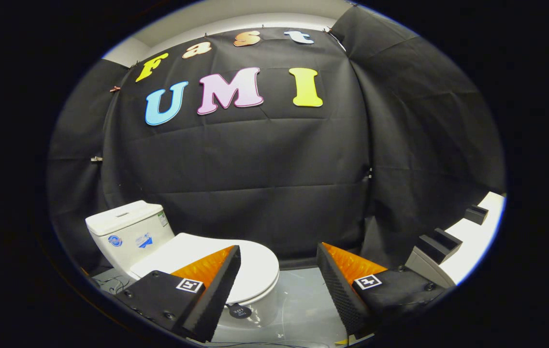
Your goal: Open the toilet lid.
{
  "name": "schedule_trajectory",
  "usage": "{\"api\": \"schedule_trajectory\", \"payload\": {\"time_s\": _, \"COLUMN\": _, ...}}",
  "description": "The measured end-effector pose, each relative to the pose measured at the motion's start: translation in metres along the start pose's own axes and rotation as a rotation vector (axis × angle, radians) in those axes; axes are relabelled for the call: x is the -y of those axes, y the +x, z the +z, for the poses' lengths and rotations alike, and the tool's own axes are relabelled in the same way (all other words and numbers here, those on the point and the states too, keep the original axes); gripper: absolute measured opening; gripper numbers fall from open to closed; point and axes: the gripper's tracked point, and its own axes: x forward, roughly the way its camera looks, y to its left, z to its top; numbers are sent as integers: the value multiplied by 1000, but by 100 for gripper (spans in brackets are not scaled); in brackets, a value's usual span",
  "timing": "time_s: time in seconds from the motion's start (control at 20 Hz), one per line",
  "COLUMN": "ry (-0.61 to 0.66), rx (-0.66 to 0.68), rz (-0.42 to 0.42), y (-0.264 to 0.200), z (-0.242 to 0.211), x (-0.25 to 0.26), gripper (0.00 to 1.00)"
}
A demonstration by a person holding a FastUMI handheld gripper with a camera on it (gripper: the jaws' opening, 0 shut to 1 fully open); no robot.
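The claw (278, 261) is held level and low, looking forward over the floor, its two fingers spread wide apart with nothing between them and nothing in their grip. Each finger carries a small square black-and-white marker on its upper face. The left finger (216, 285) overlaps the front part of the toilet in the picture; whether it touches the lid cannot be told. The right finger (339, 285) stands apart from the toilet, over the bare grey glossy floor (303, 299).

Just ahead of the left finger sits the small white ceramic toilet (255, 302), its bowl low on the floor with a round dark sticker on the front. The smooth white oval toilet lid (255, 266) lies flat and closed on the bowl, its rounded front edge reaching toward the gap between the fingers. Behind the lid rises the white boxy cistern (129, 232), with small blue stickers on its front face.

Off to the right, beyond the right finger, a white ledge (477, 237) carries dark blocks (441, 244). Furthest back hangs the black cloth booth wall (255, 169).
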Motion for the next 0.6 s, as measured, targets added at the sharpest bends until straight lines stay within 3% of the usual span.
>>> {"api": "schedule_trajectory", "payload": {"time_s": 0.6, "ry": 6, "rx": -13, "rz": 4, "y": 1, "z": -9, "x": 0, "gripper": 98}}
